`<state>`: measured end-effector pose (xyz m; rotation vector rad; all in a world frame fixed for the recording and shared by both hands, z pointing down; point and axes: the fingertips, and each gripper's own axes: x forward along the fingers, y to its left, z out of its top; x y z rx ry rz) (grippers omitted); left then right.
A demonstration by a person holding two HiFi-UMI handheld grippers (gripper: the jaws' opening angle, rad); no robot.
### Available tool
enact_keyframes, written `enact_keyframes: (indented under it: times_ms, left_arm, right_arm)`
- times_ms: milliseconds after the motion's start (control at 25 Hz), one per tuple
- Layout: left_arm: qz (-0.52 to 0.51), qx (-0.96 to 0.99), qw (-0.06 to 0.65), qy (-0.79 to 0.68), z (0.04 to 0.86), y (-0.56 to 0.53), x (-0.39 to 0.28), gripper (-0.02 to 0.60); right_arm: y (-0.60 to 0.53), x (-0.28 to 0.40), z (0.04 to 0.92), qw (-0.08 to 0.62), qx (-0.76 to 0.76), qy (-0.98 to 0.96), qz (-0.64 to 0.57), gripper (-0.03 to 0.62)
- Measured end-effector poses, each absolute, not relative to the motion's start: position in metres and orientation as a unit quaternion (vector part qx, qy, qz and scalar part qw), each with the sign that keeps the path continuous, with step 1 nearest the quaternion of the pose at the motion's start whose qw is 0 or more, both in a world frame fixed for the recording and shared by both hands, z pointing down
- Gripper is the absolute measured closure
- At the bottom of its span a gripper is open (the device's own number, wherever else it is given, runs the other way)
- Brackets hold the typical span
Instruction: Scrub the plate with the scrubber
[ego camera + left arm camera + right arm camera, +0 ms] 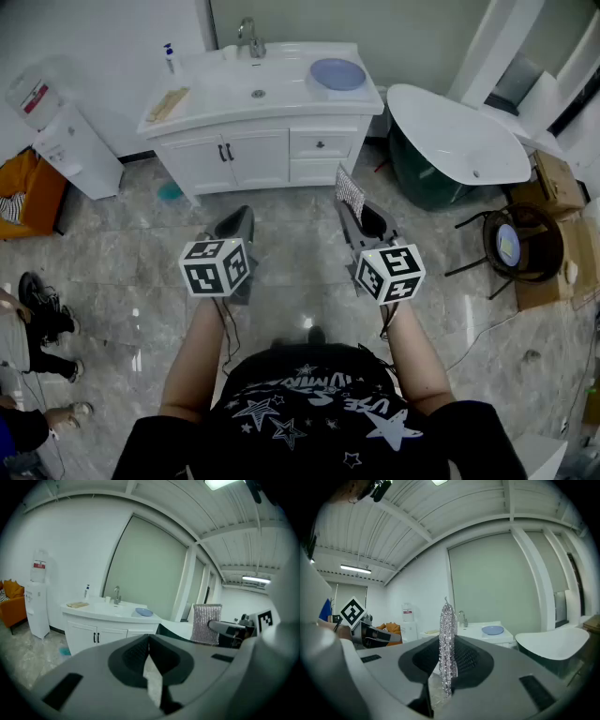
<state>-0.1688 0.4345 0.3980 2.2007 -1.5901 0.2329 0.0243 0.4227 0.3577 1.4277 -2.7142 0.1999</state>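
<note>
Head view: the blue plate [337, 73] lies flat on the white vanity surface [281, 111], just right of the sink basin [248, 92] and well apart from both tools. The right tool [361, 220] carries the silver scrubber [350, 194] upright.

Left gripper view: the left tool [149, 641] is pressed together on itself. The plate sits on the surface ahead.

Right gripper view: the right tool pinches the scrubber, seen edge-on, standing up between its pads.
</note>
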Motion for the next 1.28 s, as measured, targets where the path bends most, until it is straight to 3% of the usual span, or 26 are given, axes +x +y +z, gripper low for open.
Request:
enact_keyframes:
  times_ms: [1280]
  left_arm:
    - [0.112, 0.771, 0.209, -0.590, 0.419, 0.403, -0.109, 0.566]
  right_arm:
    - [0.376, 0.065, 0.378, 0.043, 0.420, -0.903, 0.081, 0.513]
